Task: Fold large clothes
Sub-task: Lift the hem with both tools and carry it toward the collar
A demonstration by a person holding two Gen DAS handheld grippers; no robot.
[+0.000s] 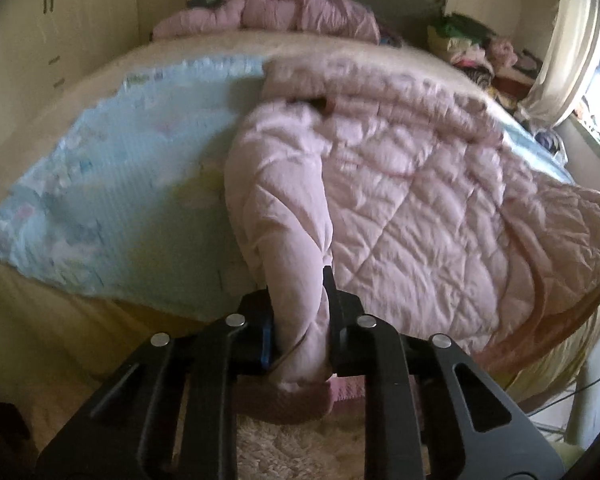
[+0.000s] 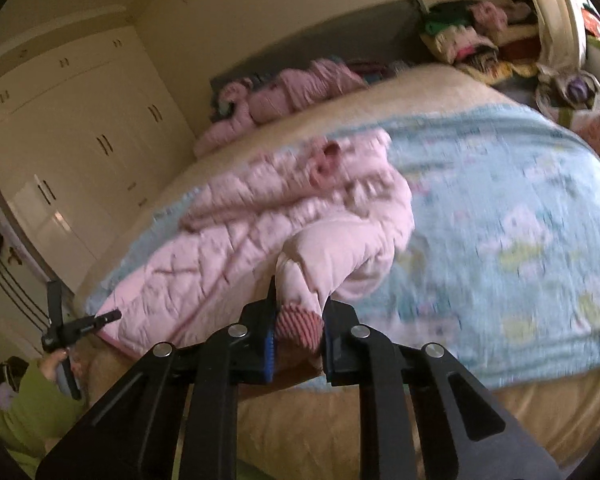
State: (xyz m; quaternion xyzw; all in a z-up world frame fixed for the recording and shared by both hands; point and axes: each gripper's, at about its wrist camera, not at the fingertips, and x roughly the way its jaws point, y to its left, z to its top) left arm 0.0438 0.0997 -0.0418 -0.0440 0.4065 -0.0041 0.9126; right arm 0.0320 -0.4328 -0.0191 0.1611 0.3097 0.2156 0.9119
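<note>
A pink quilted jacket (image 1: 400,184) lies on the light blue blanket (image 1: 112,184) on the bed. My left gripper (image 1: 298,320) is shut on one of its sleeves (image 1: 288,240) near the ribbed cuff (image 1: 300,400), at the bed's near edge. In the right wrist view the same jacket (image 2: 228,236) lies across the blanket (image 2: 500,220). My right gripper (image 2: 298,328) is shut on the other sleeve (image 2: 320,264) at its striped ribbed cuff (image 2: 298,322). The left gripper (image 2: 80,328) and the hand holding it show at the left of that view.
More pink clothing (image 1: 284,12) is piled at the headboard. A heap of mixed clothes (image 1: 476,48) sits to the bed's right by a curtain (image 1: 568,56). White wardrobes (image 2: 72,136) line the left wall. A shaggy rug (image 1: 284,448) lies below the bed edge.
</note>
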